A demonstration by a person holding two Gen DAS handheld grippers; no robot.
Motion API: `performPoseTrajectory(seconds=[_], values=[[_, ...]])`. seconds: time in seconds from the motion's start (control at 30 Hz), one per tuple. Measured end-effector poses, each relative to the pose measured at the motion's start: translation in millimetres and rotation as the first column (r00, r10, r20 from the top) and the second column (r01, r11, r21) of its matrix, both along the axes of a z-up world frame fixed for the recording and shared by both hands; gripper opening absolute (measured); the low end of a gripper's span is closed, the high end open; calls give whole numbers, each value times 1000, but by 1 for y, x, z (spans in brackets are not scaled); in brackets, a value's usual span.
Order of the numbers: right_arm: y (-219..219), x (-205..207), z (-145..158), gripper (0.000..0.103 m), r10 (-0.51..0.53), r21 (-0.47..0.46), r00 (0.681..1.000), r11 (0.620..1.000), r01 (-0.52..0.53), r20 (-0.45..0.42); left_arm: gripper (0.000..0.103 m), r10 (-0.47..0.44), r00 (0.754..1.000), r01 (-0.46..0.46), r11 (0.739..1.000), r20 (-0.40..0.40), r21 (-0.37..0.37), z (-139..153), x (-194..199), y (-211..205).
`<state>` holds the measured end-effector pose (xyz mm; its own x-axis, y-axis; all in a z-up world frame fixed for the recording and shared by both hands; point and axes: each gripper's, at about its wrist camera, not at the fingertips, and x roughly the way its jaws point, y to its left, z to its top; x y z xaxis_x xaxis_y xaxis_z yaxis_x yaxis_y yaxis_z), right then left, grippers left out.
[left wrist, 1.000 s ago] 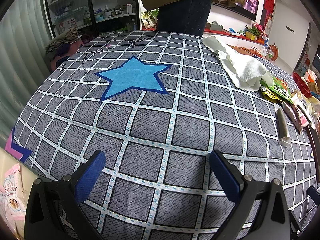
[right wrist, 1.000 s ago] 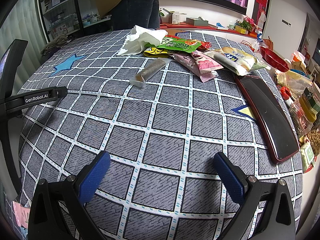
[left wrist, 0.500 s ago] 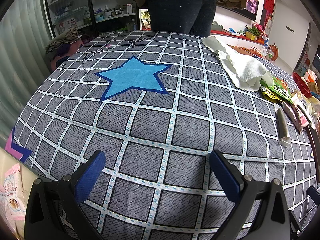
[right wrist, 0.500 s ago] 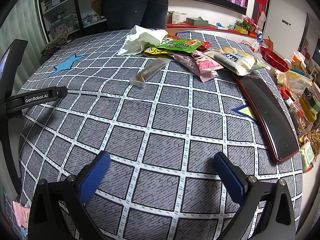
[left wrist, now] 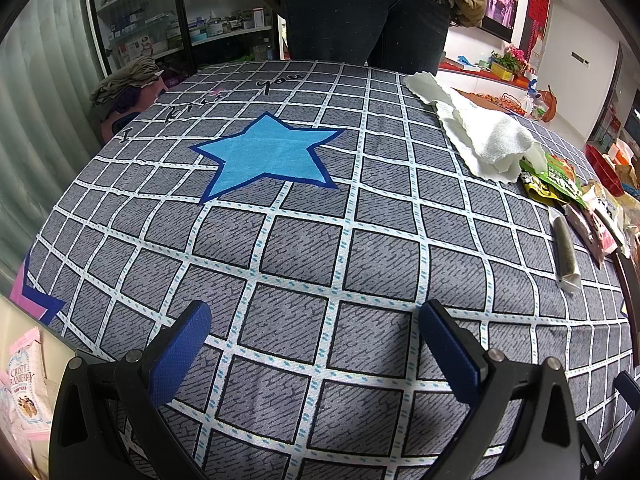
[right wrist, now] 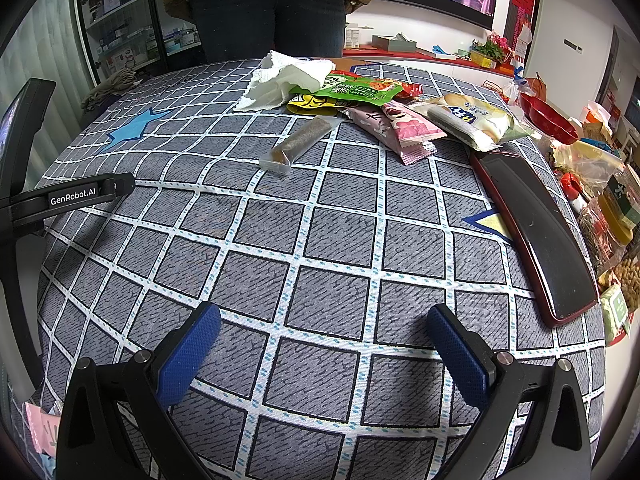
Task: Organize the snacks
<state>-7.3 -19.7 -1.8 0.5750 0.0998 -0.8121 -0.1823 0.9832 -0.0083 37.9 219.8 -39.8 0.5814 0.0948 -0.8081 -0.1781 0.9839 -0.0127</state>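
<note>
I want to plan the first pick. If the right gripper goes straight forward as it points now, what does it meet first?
The right gripper is open over bare tablecloth. Straight ahead, the first thing is probably the brown snack bar in its clear wrapper, slightly left of centre. Depth is unclear.

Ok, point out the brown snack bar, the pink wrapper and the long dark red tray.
brown snack bar (right wrist: 303,141), right wrist view, mid-length.
pink wrapper (right wrist: 410,127), right wrist view, printed face.
dark red tray (right wrist: 532,232), right wrist view, dark inner surface.
</note>
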Motion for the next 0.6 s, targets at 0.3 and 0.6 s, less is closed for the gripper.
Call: performPoseTrajectory(seconds=[0.3,0.6], values=[[0,0,0,103,0,0,1000,1000,0,0,103,0,1000,0,1000,0,0,0,0,0],[1,-1,1,103,0,0,1000,1000,0,0,103,1,1000,-1,1000,0,0,-2,0,0]])
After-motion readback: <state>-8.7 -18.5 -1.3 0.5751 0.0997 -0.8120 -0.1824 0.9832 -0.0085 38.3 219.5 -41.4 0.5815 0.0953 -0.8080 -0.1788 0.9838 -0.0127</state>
